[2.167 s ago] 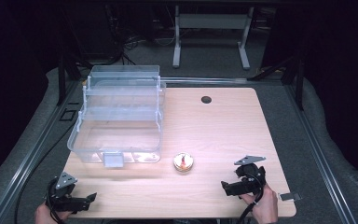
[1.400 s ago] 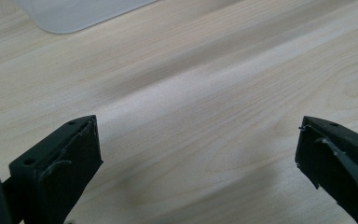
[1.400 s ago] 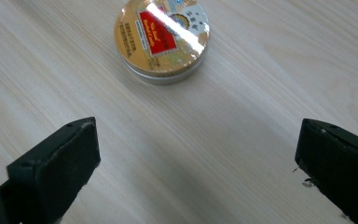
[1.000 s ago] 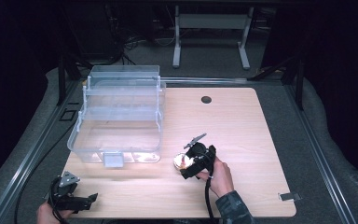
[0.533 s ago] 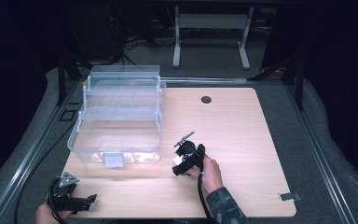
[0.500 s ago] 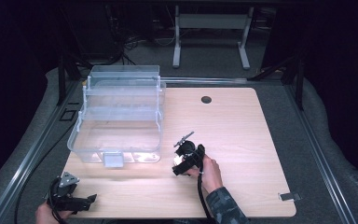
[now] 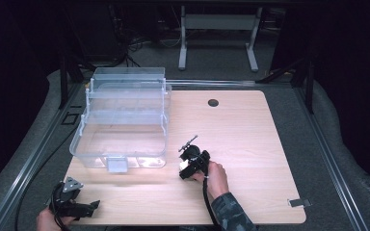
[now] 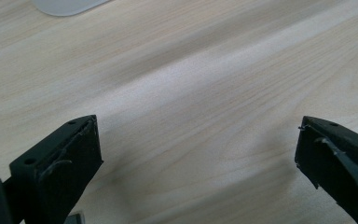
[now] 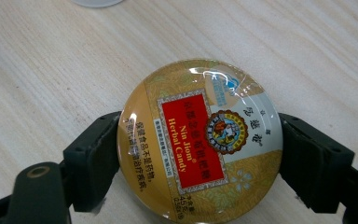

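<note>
A round gold candy tin (image 9: 200, 140) with a red label lies flat on the wooden table (image 7: 250, 139). My right gripper (image 9: 200, 156) reaches down over it; its jaws have just been closing, and the two black pads (image 9: 95, 158) now touch the tin's rim on opposite sides. In the high view the right gripper (image 7: 187, 167) sits just right of the clear box and covers the tin. My left gripper (image 7: 90, 207) rests at the table's front left corner. Its jaws (image 8: 198, 135) stand wide apart over bare wood.
A clear plastic tiered box (image 7: 125, 120) stands open at the back left of the table, its latch facing the front edge. A dark round cable hole (image 7: 213, 102) lies at the back. A small metal clip (image 7: 298, 202) sits at the front right corner.
The right hand moved from the front right corner to the tin at the table's middle and sank onto it; its jaws now straddle the tin. The left hand has stayed put.
</note>
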Tool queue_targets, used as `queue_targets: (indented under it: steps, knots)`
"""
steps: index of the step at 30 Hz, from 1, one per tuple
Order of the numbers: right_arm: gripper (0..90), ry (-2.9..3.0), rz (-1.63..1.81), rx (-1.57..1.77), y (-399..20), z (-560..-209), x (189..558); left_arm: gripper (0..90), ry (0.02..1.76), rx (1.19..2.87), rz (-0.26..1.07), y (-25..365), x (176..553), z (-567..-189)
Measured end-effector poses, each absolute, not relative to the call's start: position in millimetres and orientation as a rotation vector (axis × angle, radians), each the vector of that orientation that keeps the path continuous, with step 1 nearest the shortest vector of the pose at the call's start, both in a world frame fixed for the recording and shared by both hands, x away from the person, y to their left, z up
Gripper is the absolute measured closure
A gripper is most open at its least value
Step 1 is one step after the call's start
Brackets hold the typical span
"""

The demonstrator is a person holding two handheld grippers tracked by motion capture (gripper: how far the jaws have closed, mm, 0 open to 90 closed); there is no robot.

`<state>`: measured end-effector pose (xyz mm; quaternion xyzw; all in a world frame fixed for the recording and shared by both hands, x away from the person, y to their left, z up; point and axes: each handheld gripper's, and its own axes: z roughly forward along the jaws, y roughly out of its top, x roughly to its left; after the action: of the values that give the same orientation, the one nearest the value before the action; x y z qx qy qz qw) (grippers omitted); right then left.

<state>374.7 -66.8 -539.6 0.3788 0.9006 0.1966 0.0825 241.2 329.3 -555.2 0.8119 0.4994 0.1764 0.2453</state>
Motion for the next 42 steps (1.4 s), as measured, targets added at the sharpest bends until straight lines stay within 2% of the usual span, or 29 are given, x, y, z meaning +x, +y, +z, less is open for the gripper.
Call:
queue_targets:
  steps: [23,42]
  knots:
    - [20.0,2.711,0.585,1.119,-71,-528,372,0.4,1.367,2.211,0.488,331,241,-553]
    - [19.9,2.648,0.558,1.140,-104,-500,353,0.2,1.361,2.199,0.488,331,240,-550]
